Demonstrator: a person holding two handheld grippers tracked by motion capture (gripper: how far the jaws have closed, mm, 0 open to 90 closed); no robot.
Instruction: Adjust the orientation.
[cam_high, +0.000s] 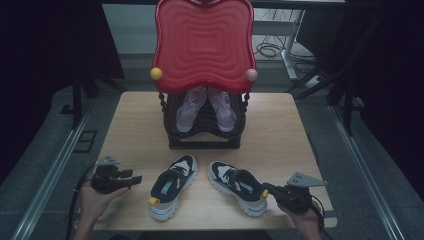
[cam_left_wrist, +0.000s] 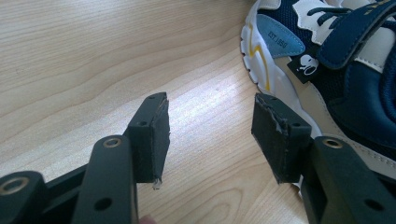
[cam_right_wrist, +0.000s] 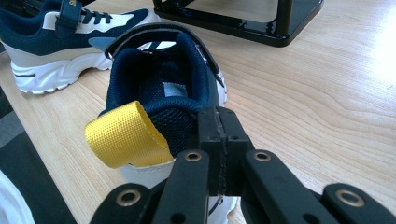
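Observation:
Two navy and white sneakers lie on the wooden table (cam_high: 280, 130) near its front edge. My left gripper (cam_high: 132, 179) (cam_left_wrist: 211, 105) stands open just left of the left sneaker (cam_high: 172, 187) (cam_left_wrist: 345, 79), with bare wood between its pads. My right gripper (cam_high: 267, 190) (cam_right_wrist: 219, 135) is shut, pads pressed together, with its tips right at the heel collar of the right sneaker (cam_high: 237, 186) (cam_right_wrist: 159, 79). I see no cloth between the pads. A yellow pull tab (cam_right_wrist: 123, 135) sticks out from that heel, left of the jaws.
A black shoe rack (cam_high: 205, 137) (cam_right_wrist: 261, 23) stands mid-table behind the sneakers, holding a pair of pink shoes (cam_high: 205, 107). A red wavy tray (cam_high: 203, 42) rests on top of it. Bare wood lies on both sides of the rack.

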